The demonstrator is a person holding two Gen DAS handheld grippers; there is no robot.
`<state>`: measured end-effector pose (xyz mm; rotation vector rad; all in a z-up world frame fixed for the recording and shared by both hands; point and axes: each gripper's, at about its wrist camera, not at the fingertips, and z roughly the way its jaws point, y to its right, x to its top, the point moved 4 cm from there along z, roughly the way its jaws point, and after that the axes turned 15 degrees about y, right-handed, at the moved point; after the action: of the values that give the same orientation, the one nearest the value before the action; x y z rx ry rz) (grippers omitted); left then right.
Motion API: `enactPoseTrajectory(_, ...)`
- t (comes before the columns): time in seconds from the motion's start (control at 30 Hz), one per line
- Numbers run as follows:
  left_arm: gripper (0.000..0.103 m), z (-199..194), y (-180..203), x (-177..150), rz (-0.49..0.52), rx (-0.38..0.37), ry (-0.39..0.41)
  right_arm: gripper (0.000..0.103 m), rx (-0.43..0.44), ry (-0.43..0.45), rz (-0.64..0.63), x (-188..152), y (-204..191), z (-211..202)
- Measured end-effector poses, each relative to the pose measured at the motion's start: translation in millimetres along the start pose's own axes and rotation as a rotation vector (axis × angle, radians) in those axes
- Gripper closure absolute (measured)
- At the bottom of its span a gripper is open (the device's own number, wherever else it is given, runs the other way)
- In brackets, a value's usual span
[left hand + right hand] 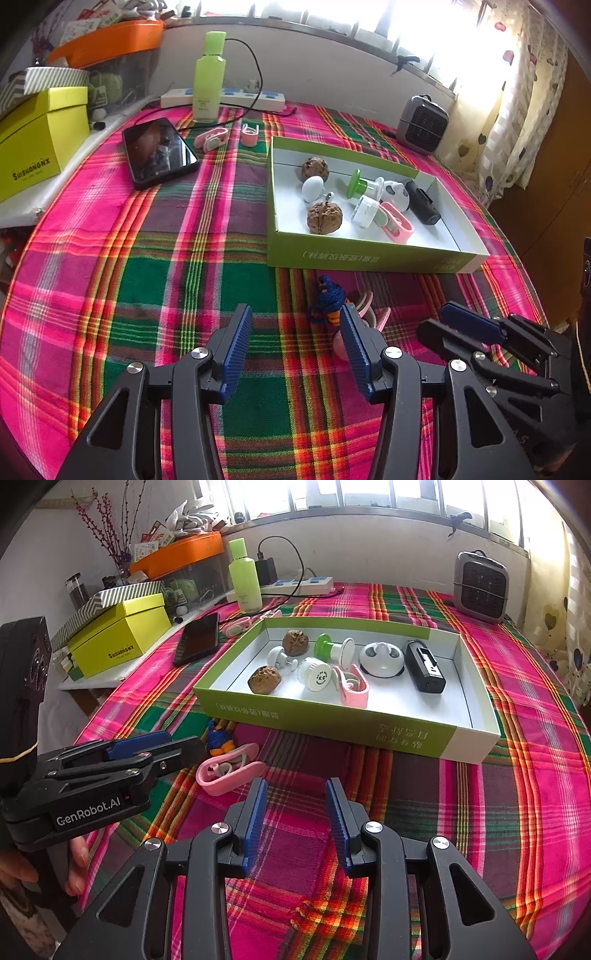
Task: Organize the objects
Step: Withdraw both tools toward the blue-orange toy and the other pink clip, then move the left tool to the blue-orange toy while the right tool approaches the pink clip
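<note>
A green-and-white shallow box (pixel 332 727) sits on the plaid cloth and holds two walnuts (pixel 265 679), white and green caps, a pink clip (pixel 354 690), a cow-patterned gadget and a black device (pixel 424 668). It also shows in the left wrist view (pixel 369 258). A pink clip (pixel 229 771) and a blue knitted toy (pixel 218 740) lie in front of the box. My left gripper (pixel 295 314) is open and empty, the toy (pixel 328 295) just beyond its right finger. My right gripper (pixel 295 786) is open and empty, right of the loose pink clip.
A black phone (pixel 159 151), two more pink clips (pixel 212 138), a green bottle (pixel 208 77) and a power strip (pixel 229 98) lie at the far side. A yellow box (pixel 37 147) stands left, a small grey heater (pixel 480 587) far right.
</note>
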<state>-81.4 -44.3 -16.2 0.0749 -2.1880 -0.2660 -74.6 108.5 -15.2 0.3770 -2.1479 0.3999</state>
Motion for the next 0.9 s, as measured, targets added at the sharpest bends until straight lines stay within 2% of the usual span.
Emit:
enactPoseTrajectory(0.27,0.055,15,6,4,0.008,-0.018,-0.016,0.068,0.000,-0.007,0.008,-2,1,3)
enactPoseTrajectory(0.37,0.055,20,3,5,-0.030,-0.028,-0.033,0.068,-0.004,-0.008,0.009,-2,2,2)
enactPoseTrajectory(0.57,0.056,20,5,4,-0.010,-0.019,-0.032,0.068,-0.007,-0.007,0.013,-1,2,3)
enactPoseTrajectory(0.9,0.078,14,-4,4,-0.019,-0.016,-0.011,0.068,-0.005,-0.016,0.006,-2,-2,4)
